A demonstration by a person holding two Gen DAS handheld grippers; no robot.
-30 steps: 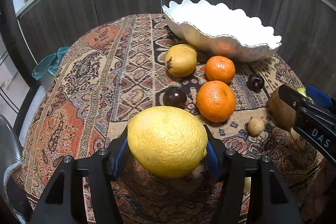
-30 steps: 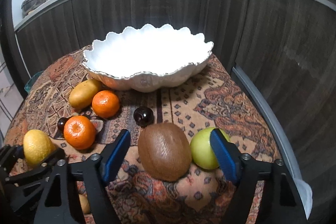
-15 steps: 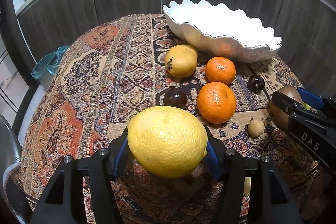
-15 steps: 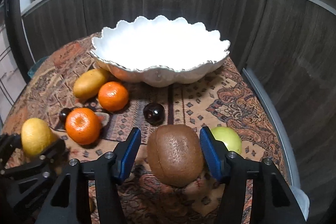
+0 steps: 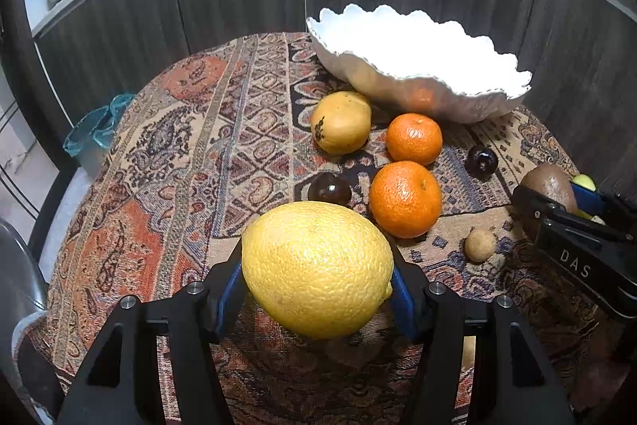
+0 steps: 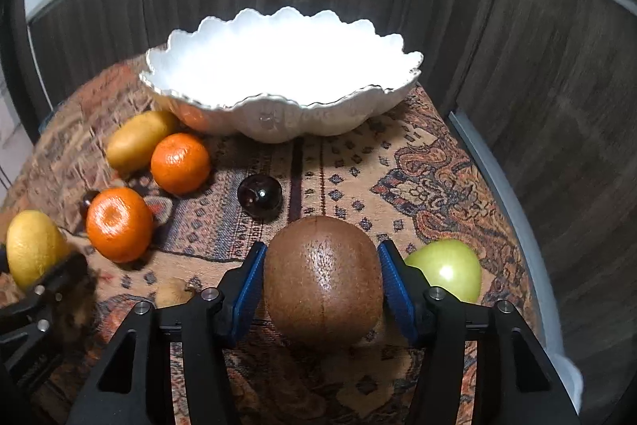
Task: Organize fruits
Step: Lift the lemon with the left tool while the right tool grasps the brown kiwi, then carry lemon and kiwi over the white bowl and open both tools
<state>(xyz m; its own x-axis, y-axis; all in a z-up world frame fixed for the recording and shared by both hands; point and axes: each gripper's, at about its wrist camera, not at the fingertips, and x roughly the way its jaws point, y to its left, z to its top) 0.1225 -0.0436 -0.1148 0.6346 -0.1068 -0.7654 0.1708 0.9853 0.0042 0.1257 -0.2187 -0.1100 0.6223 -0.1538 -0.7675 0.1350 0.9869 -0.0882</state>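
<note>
We had the left hand-held gripper (image 5: 317,291) clamped on the lemon (image 5: 317,269), blue pads tight on both sides, held above the patterned worktop (image 5: 167,162). Our right hand-held gripper (image 6: 321,291) was closed around the kiwi (image 6: 323,281), the green apple (image 6: 446,269) just beside its right finger. Ahead sat the white bowl (image 6: 278,118), with two oranges (image 6: 119,224), a pear (image 6: 139,140) and a dark plum (image 6: 260,196) loose on the cloth before it.

Large bumpy yellow lemon (image 5: 317,269) lower centre, clamped between blue pads. Brown fuzzy kiwi (image 6: 323,282) lower centre, likewise clamped. White scalloped ceramic bowl (image 6: 278,122) upper centre, upright.
</note>
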